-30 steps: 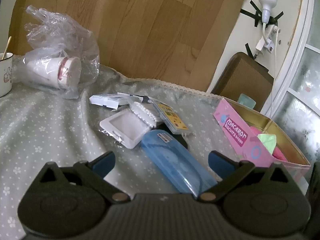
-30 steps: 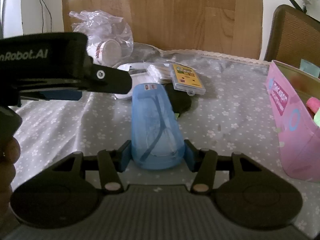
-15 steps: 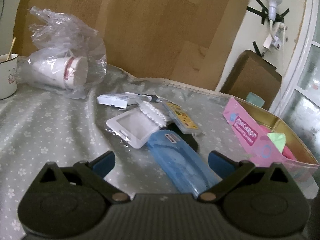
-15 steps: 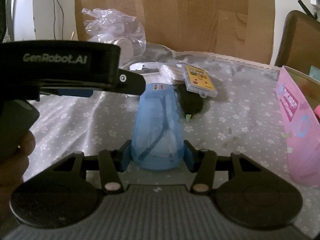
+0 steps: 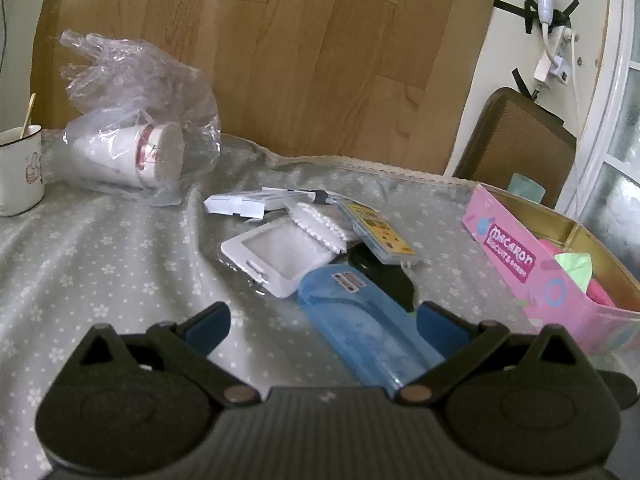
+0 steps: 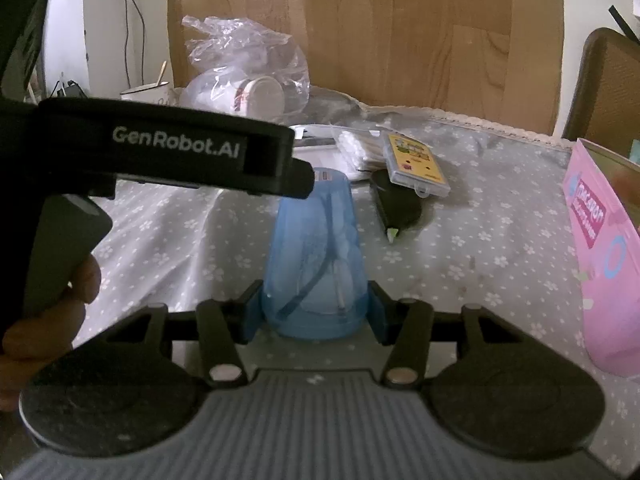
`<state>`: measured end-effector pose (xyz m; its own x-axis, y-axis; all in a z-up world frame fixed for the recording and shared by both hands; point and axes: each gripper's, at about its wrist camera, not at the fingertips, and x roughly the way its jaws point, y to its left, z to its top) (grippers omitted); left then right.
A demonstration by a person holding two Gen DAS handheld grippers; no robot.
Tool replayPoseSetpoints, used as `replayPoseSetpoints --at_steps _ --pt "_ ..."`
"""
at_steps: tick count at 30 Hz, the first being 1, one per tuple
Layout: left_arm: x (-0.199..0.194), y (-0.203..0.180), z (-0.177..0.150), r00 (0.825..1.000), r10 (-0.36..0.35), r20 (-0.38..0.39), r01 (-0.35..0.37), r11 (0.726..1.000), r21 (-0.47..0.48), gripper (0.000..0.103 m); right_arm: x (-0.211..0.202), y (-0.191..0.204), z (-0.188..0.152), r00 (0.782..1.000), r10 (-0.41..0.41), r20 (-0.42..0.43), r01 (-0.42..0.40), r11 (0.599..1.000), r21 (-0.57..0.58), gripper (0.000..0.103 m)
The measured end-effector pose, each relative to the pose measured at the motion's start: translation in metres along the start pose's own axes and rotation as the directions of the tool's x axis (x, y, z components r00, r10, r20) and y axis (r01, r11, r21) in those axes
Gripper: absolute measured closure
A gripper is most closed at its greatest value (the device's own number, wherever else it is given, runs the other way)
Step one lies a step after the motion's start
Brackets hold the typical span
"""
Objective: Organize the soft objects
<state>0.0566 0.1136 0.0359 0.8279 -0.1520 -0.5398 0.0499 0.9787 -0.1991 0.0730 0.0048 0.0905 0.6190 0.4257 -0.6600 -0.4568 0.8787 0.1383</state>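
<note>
A translucent blue glasses case [image 6: 316, 256] with spectacles inside is raised at its near end over the tablecloth. My right gripper [image 6: 315, 316] is shut on that end, with a blue pad pressed to each side. In the left wrist view the same blue case [image 5: 360, 328] runs diagonally between the fingers of my left gripper [image 5: 324, 320], close to the right finger. That gripper is open and grips nothing. The left tool's black housing [image 6: 180, 152] and a hand [image 6: 48, 320] fill the left of the right wrist view. A pink macaron box [image 5: 520, 256] at the right holds pink and green soft pieces [image 5: 576, 264].
Beyond the case lie a white holder [image 5: 280, 256], cotton swabs [image 5: 320, 220], a yellow card box [image 5: 380, 232] and a black item [image 5: 384, 276]. A plastic bag of paper cups [image 5: 132, 152] and a mug [image 5: 18, 168] stand at the back left. A chair [image 5: 516, 140] stands behind the table.
Both views have tilted a little, and the left tool's housing reaches further across the right wrist view. The right gripper's hold on the blue case is unchanged.
</note>
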Motion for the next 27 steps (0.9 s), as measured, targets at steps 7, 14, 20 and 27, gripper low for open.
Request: replayPoseSetpoints --at_steps 7,14,20,27 --pt "-0.002 -0.004 -0.001 0.999 -0.036 0.001 0.036 0.999 0.016 0.0 0.001 0.0 0.0 1.0 0.001 -0.001 -0.001 1.0 -0.006 0.047" --pt "0.0 -0.007 -0.002 0.999 -0.044 -0.009 0.044 0.998 0.033 0.0 0.001 0.0 0.0 1.0 0.002 -0.001 -0.002 1.0 -0.008 0.047" --pt "0.005 -0.007 -0.004 0.998 -0.049 -0.026 0.05 0.998 0.039 0.0 -0.002 -0.002 -0.001 1.0 0.016 -0.01 -0.016 1.0 -0.004 0.047" --pt "0.011 -0.011 -0.007 0.992 -0.104 -0.065 0.108 0.993 0.057 0.0 -0.026 -0.003 -0.017 1.0 -0.005 -0.012 0.004 0.999 -0.049 0.048"
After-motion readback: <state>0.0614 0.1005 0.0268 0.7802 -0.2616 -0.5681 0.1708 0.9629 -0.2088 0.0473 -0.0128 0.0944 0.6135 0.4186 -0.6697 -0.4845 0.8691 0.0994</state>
